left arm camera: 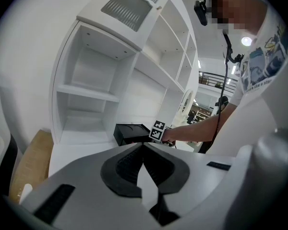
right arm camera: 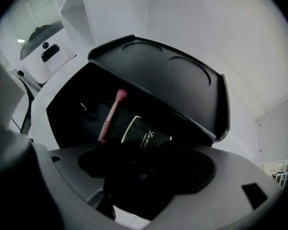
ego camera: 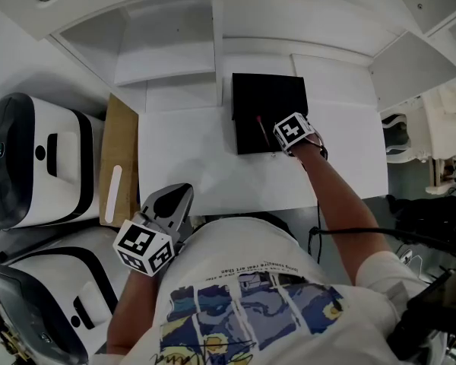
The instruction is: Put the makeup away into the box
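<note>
Makeup: a black compact (right arm camera: pixel 145 137) with a gold edge and gold lettering, tilted, low in the mouth of the open box (right arm camera: pixel 173 80). A pink stick (right arm camera: pixel 110 116) lies slanted inside the box to its left. In the head view only the pink stick (ego camera: pixel 261 131) shows.
Box: black, lid raised, on the white desk (ego camera: pixel 182 158) at the foot of the shelving (ego camera: pixel 167 52). It is also seen in the left gripper view (left arm camera: pixel 129 132).
Right gripper (right arm camera: pixel 144 162): fingers part-way closed, with the compact's lower end between them, and they appear to grip it. In the head view the gripper (ego camera: pixel 287 137) is over the box's near right corner.
Left gripper (left arm camera: pixel 143 150): fingers together and holding nothing. It is held well apart from the box, by the desk's near edge close to the person's body (ego camera: pixel 178 200).
Hard to make out: the compact, the right fingers and the box interior are all black, so the line of contact is lost in the dark. The lettering is too small to read. In the head view the marker cube covers the right fingers.
Cut off: the raised lid hides the back of the box in the right gripper view.
Around: a wooden board (ego camera: pixel 120 154) lies beside the desk on the left.
</note>
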Tool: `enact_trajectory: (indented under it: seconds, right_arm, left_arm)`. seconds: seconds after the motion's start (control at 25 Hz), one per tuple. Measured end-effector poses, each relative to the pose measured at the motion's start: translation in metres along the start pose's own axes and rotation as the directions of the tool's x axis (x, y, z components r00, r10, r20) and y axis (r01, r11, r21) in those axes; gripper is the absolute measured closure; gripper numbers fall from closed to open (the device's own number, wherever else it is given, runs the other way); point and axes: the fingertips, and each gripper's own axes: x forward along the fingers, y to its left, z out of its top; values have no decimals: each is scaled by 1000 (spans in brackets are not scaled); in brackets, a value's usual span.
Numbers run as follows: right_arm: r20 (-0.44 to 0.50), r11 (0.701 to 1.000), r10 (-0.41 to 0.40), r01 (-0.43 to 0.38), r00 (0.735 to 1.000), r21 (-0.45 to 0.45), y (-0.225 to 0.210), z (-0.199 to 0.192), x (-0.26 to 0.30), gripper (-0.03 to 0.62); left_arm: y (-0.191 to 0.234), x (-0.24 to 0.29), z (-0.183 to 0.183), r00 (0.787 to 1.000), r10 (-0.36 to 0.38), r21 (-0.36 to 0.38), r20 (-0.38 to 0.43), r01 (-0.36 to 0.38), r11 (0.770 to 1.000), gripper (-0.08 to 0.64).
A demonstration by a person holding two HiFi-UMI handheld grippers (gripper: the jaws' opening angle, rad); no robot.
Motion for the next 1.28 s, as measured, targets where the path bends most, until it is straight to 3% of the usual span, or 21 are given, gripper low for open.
enact_trajectory:
  seconds: [0.52, 1.28]
  right_arm:
    - [-3, 1000, 7, -7, 1000, 9, 2, -1, 1, 244]
    - [73, 997, 63, -66, 995, 48, 6, 5, -6, 244]
  left_arm:
    - [-2, 3, 3, 1000, 5, 7, 0, -5, 1000, 546]
    - [-14, 8, 0, 1000, 17, -6, 2, -17, 1000, 546]
